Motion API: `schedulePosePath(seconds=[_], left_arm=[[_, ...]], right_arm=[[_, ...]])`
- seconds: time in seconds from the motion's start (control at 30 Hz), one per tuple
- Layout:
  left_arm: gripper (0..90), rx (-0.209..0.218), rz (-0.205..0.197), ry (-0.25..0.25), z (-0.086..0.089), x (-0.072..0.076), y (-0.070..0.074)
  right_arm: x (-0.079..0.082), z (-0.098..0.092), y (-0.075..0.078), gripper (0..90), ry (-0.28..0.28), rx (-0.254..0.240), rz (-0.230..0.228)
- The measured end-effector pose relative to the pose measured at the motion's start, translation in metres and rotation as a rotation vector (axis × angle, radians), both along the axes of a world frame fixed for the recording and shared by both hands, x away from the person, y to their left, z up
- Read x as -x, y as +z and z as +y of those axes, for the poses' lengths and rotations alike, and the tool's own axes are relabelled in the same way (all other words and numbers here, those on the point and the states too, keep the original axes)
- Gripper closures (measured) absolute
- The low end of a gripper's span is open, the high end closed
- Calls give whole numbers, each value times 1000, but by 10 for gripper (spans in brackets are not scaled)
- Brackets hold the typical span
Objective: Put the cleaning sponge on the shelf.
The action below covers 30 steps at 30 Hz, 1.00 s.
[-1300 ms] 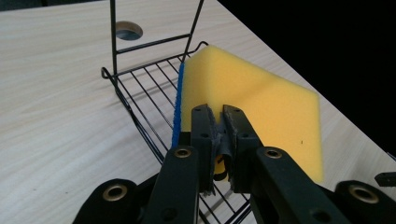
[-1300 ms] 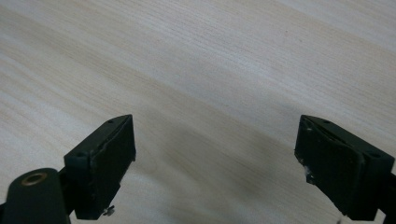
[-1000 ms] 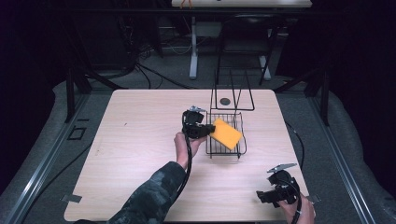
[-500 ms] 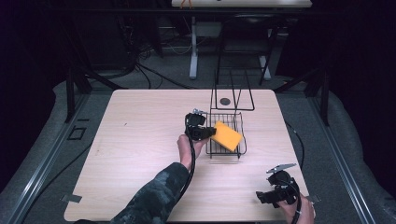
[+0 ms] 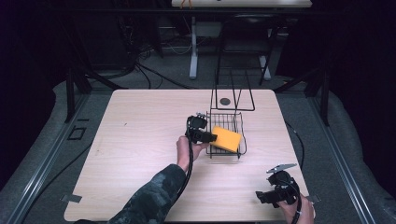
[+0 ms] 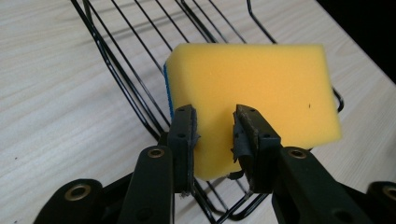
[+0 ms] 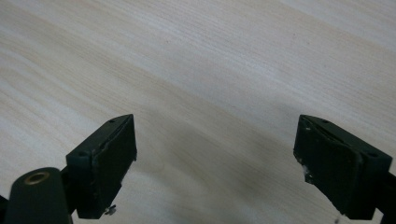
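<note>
Pale wooden table (image 5: pixel 140 140), grey floor (image 5: pixel 159 79), dark room

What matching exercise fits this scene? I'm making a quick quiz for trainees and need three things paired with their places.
Things:
1. yellow sponge
2. right gripper
3. dark round disc

Places:
A. on the table beyond the wire basket, toward the far edge
B. over bare wood near the front right corner, jaws wide apart
C. lying tilted in the wire basket

Pairs: 1-C, 2-B, 3-A
</note>
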<state>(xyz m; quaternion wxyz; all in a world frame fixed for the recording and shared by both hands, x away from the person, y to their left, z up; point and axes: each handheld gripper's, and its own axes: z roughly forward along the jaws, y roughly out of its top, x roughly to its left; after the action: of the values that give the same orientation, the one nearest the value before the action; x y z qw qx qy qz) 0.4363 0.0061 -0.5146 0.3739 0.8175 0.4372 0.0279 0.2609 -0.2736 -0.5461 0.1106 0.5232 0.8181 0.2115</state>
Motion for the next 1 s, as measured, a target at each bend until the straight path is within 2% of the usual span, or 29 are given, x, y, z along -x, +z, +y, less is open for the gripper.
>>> schedulePosePath(seconds=[0.23, 0.47, 0.57, 0.67, 0.77, 1.0], left_arm=[[627, -49, 5, -54, 0, 5, 2], [532, -74, 61, -123, -8, 9, 3], [522, -78, 64, -133, -8, 10, 3], [504, -80, 58, -137, -9, 12, 4], [444, -80, 43, -136, -8, 14, 7], [332, -85, -22, -137, 5, 23, 19]], right_arm=[[0, 0, 1, 129, 3, 6, 1], [0, 1, 1, 129, 4, 4, 1], [0, 0, 1, 129, -3, 1, -4], [0, 0, 0, 129, -4, -2, -8], [0, 0, 1, 129, -5, -2, -11], [1, -1, 2, 129, -10, -1, -20]])
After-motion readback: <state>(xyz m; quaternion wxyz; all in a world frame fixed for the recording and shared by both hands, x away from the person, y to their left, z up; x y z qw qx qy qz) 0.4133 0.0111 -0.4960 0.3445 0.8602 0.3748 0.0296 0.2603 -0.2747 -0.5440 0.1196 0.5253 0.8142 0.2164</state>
